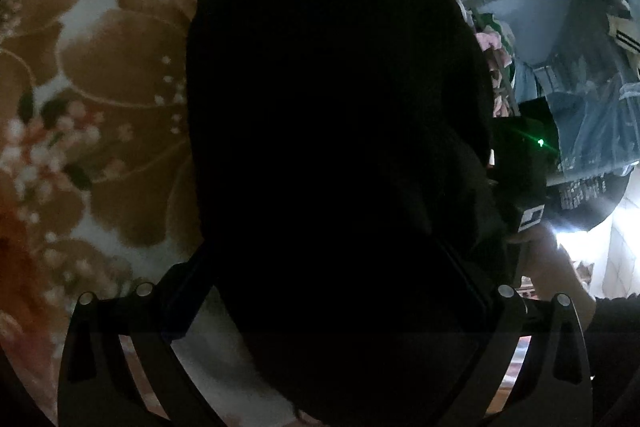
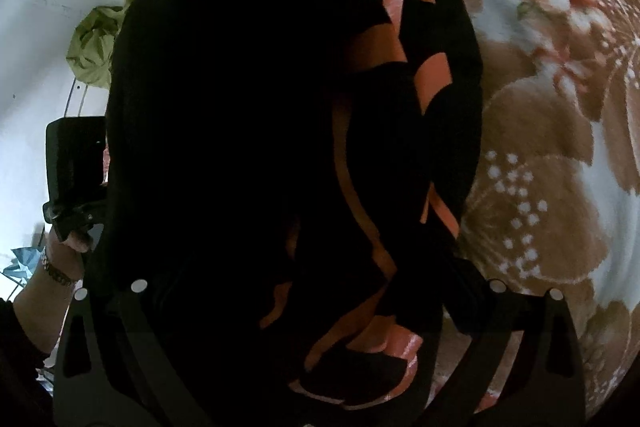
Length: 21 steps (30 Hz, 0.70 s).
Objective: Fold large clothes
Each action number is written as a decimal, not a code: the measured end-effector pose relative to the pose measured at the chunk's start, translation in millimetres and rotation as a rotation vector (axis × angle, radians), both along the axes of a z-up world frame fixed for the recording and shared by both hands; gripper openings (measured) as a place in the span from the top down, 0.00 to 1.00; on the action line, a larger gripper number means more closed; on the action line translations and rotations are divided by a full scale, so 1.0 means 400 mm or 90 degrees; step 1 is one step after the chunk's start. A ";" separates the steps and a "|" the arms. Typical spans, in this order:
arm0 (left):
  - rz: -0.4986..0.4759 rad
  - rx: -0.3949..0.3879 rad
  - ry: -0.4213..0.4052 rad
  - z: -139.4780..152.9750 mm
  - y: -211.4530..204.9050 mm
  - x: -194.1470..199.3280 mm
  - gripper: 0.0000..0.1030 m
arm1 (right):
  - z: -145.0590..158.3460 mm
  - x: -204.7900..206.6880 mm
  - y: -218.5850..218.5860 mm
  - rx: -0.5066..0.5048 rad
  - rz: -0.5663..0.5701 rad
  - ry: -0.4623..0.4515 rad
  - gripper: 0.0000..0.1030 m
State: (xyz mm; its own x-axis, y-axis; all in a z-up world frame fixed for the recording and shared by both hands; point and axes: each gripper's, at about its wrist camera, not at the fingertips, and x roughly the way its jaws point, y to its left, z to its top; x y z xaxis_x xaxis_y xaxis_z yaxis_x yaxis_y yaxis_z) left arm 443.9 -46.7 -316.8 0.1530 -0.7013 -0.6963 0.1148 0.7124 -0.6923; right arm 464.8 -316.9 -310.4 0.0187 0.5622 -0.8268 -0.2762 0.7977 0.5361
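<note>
Across the centre of both frames, the black garment (image 1: 332, 147) hangs bunched over the floral blanket (image 1: 112, 75), folding barely begun; neither gripper's state can be told.

Left wrist view: the camera looked forward along its fingers (image 1: 472, 307), so close to a black garment (image 1: 328, 131) that the cloth blocked most of the frame. A floral blanket (image 1: 112, 75) filled the left margin; the other gripper (image 1: 524, 163), held in a hand (image 1: 548, 251), appeared at right against the room's background. Right wrist view: the camera faced the same garment (image 2: 240, 131) at equally close range, with the blanket (image 2: 552, 131) at right and a white wall (image 2: 52, 39) at left. Both views shared the garment and blanket, and each showed the opposite gripper (image 2: 76, 171).
</note>
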 end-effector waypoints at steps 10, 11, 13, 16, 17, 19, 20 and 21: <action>0.004 0.020 0.002 -0.017 -0.054 0.018 0.03 | -0.039 0.019 0.019 0.015 -0.025 0.017 0.03; 0.001 0.037 0.012 -0.004 -0.061 0.013 0.04 | -0.031 0.016 0.025 0.010 -0.024 0.013 0.03; -0.026 0.066 -0.006 0.030 -0.080 -0.003 0.04 | -0.009 0.001 0.047 0.021 -0.005 0.009 0.04; -0.033 0.059 -0.009 0.033 -0.088 -0.010 0.04 | 0.014 -0.015 0.082 0.020 0.027 -0.004 0.04; -0.026 0.046 -0.001 0.020 -0.083 -0.006 0.04 | 0.007 -0.013 0.084 0.026 0.024 -0.001 0.04; -0.015 0.011 0.015 -0.007 -0.077 0.006 0.04 | -0.025 0.001 0.082 0.057 0.003 0.023 0.03; -0.013 -0.010 0.017 -0.019 -0.078 0.011 0.04 | -0.032 0.005 0.081 0.069 0.001 0.028 0.03; -0.011 -0.029 0.020 -0.028 -0.077 0.011 0.05 | -0.039 0.009 0.078 0.081 0.001 0.031 0.04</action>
